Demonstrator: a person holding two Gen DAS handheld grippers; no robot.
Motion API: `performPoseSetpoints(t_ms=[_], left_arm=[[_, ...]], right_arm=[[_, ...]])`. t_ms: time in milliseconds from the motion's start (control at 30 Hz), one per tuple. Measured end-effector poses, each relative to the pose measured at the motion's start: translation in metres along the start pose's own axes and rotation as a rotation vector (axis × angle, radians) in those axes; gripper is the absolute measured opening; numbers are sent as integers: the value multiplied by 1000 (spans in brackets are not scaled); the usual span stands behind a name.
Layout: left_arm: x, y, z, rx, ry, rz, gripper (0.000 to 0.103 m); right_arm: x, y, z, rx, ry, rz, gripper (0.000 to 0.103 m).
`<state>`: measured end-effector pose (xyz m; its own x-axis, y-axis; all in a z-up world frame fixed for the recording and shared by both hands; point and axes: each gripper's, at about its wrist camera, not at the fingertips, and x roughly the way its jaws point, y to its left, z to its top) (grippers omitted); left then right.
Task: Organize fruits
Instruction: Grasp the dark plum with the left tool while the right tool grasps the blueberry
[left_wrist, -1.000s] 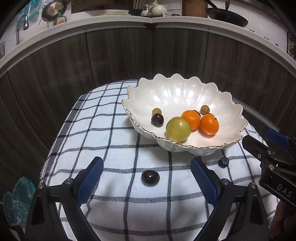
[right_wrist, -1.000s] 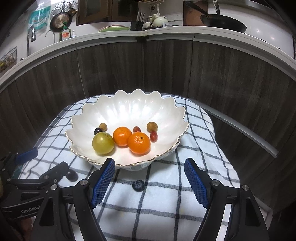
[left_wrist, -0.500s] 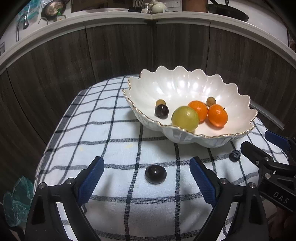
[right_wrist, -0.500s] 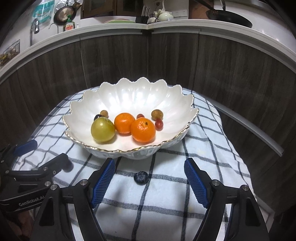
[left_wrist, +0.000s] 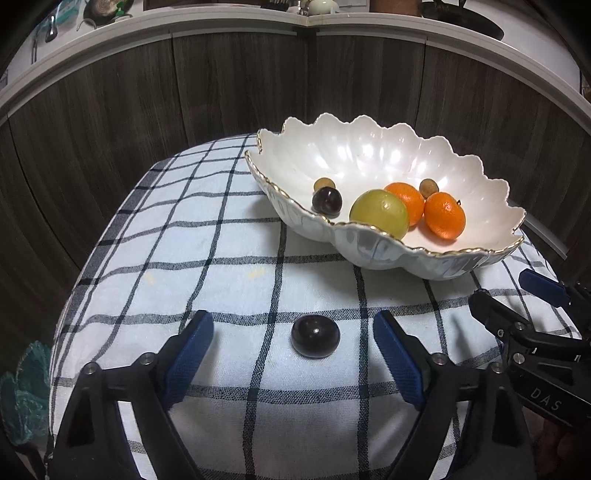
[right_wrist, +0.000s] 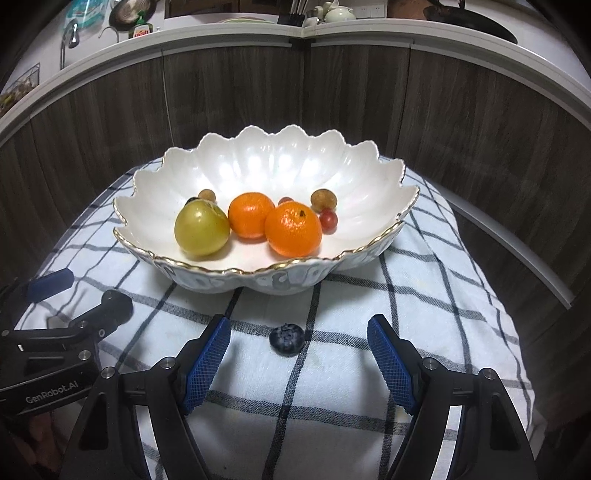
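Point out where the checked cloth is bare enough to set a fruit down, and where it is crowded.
Bare: the checked cloth left of the white bowl, back to its far edge, and the strip right of the bowl. Crowded: the near edge, where the left gripper straddles a dark grape and the right gripper a blueberry.

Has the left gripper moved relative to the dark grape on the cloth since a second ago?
Yes. The left gripper has come down toward the dark grape, which now sits level between its fingertips rather than ahead. Its jaws have just been closing, still clear of it.
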<state>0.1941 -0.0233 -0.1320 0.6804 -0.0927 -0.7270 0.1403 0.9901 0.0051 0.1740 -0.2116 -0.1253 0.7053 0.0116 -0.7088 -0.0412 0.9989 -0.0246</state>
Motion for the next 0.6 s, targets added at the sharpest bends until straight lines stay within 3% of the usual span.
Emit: performPoseSetpoints(t_ms=[267,433,600], left_arm=[[2,-3,-2,15,-9,7,74],[1,0,-2,-4,-17,9,67],[4,-3,-2,14,-2,3,62]], right_arm=[[6,1,-1,8,11,11,76],[11,3,-2,-2,31,15,58],[15,2,-4,4,47,23,53]])
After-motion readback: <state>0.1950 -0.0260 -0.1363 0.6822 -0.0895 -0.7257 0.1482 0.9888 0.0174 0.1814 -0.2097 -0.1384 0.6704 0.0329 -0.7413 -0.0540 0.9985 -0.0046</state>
